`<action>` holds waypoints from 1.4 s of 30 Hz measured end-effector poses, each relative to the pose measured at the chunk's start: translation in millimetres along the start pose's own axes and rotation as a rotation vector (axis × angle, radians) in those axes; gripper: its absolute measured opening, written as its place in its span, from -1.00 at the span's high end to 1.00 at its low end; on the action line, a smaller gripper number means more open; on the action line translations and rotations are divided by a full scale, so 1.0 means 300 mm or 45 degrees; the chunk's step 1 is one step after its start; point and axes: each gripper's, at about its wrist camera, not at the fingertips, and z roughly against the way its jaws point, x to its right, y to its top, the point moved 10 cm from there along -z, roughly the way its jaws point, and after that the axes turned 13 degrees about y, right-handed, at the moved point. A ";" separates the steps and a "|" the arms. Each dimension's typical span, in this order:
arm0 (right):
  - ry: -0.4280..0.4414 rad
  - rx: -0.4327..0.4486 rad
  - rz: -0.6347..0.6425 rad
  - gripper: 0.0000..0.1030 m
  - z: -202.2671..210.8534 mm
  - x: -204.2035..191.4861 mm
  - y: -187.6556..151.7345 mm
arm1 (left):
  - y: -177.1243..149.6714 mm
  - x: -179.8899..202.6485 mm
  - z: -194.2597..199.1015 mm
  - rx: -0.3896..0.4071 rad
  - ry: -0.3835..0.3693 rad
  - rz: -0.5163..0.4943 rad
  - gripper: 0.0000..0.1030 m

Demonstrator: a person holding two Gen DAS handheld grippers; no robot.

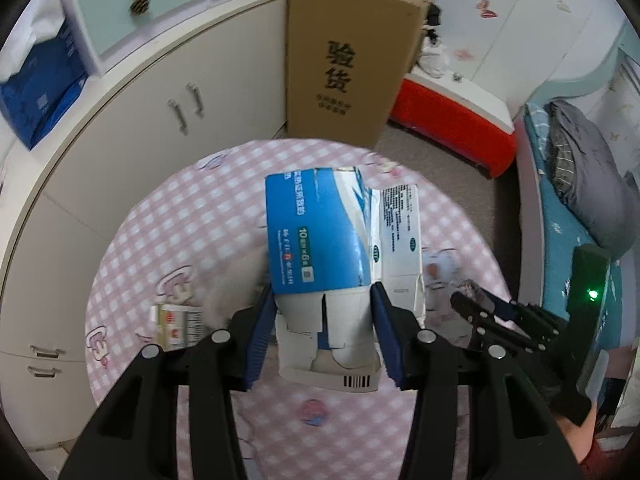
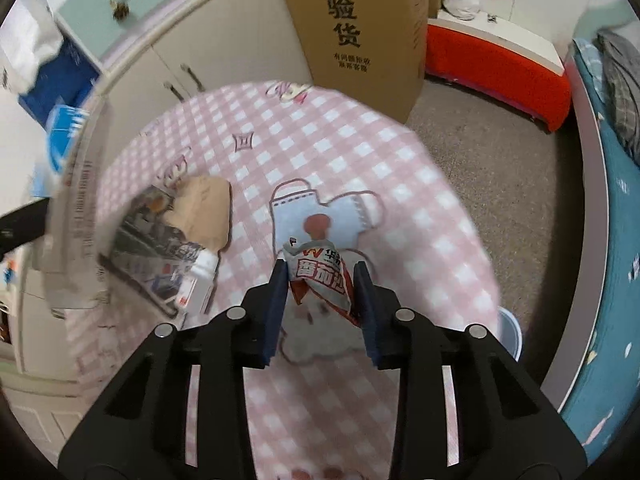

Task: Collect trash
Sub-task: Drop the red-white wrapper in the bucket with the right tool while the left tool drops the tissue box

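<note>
Blue fingers [image 1: 265, 320] clamped on torn carton [image 1: 320, 240]

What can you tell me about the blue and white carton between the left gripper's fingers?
The blue and white carton looks like thin cardboard, flattened and torn open. Its upper face is blue with white print and a green label; the lower flaps are white, ripped, with a barcode at the edge. A white printed side panel unfolds on the right. The left gripper clamps it by the lower part, holding it above the pink checked tablecloth.
</note>
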 end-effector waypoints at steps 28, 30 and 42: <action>-0.123 0.394 -0.304 0.36 0.936 0.628 -0.275 | -0.271 1.162 0.434 0.103 -0.336 -0.467 0.10; -0.124 0.408 -0.317 0.36 0.960 0.650 -0.288 | -0.281 1.193 0.449 0.111 -0.340 -0.485 0.10; -0.090 0.436 -0.363 0.14 0.997 0.697 -0.328 | -0.305 1.267 0.474 0.117 -0.328 -0.533 0.09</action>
